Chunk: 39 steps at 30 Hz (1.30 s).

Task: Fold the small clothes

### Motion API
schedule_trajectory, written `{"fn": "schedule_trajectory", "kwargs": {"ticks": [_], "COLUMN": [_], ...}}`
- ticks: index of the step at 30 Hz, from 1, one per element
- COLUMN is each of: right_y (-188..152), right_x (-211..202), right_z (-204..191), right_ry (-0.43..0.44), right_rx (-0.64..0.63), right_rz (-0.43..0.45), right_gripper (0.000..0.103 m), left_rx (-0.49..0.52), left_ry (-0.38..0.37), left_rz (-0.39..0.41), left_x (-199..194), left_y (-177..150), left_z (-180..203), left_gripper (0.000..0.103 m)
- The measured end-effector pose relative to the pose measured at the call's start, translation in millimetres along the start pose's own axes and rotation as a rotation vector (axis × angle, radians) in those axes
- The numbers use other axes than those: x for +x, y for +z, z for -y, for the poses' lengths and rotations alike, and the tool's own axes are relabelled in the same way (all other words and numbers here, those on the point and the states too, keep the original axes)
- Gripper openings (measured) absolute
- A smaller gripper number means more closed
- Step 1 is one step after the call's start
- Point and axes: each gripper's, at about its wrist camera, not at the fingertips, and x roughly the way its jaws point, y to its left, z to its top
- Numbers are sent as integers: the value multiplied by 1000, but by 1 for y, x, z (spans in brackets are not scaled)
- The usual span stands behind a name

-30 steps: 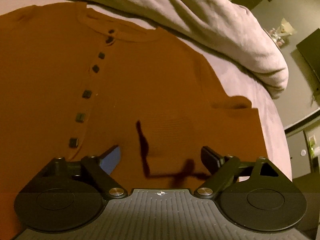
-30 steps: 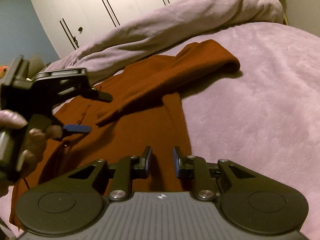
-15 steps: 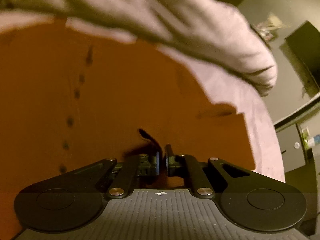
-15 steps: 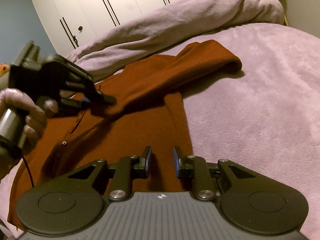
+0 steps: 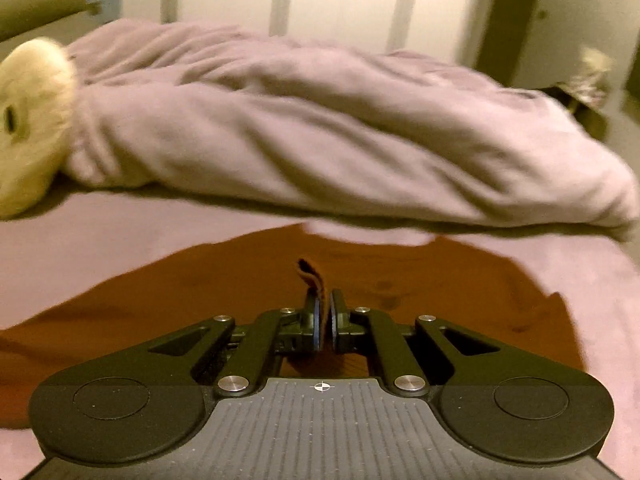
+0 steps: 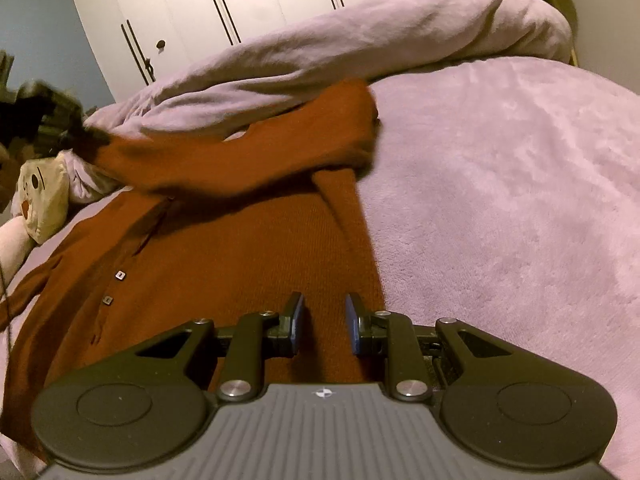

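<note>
A rust-brown buttoned cardigan (image 6: 224,272) lies front up on the lilac bed. My left gripper (image 5: 325,314) is shut on the cuff of its sleeve (image 5: 310,276), lifted above the body of the garment (image 5: 440,280). In the right wrist view the left gripper (image 6: 60,128) is blurred at the far left and the sleeve (image 6: 248,156) stretches across the chest from the right shoulder. My right gripper (image 6: 323,316) is open and empty, low over the cardigan's lower right part.
A rolled lilac duvet (image 5: 320,128) lies across the head of the bed. A cream plush toy (image 5: 28,124) sits at the left; it also shows in the right wrist view (image 6: 44,196). White wardrobe doors (image 6: 240,4) stand behind. Bare lilac blanket (image 6: 500,200) spreads to the right.
My left gripper closed on the sleeve cuff, then lifted and carried it leftward across the cardigan. The right gripper has stayed in place, open.
</note>
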Motion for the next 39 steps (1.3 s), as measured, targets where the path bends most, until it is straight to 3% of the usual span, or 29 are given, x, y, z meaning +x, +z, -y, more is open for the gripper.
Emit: {"fn": "schedule_trajectory", "kwargs": {"ticks": [6, 15, 20, 24, 27, 32, 39], "right_y": [3, 8, 15, 28, 42, 75, 102], "right_x": [2, 7, 7, 2, 9, 50, 116], "right_z": [-4, -14, -22, -27, -34, -53, -88], "right_ry": [-23, -72, -103, -91, -93, -81, -141], "right_rx": [-21, -80, -84, -58, -72, -113, -300], "right_rz": [-19, -52, -69, -27, 20, 66, 109], "right_gripper": [22, 22, 25, 31, 31, 31, 30], "left_rx": [-67, -174, -251, -202, -169, -152, -129], "left_ry": [95, 104, 60, 21, -1, -5, 16], "left_rz": [-29, -53, -74, -105, -126, -135, -125], "left_x": [19, 34, 29, 24, 27, 32, 35], "left_y": [-13, -24, -32, -45, -52, -55, -52], "left_z": [-51, -97, -123, -122, -116, -108, -99], "left_gripper": [7, 9, 29, 41, 41, 41, 41]}}
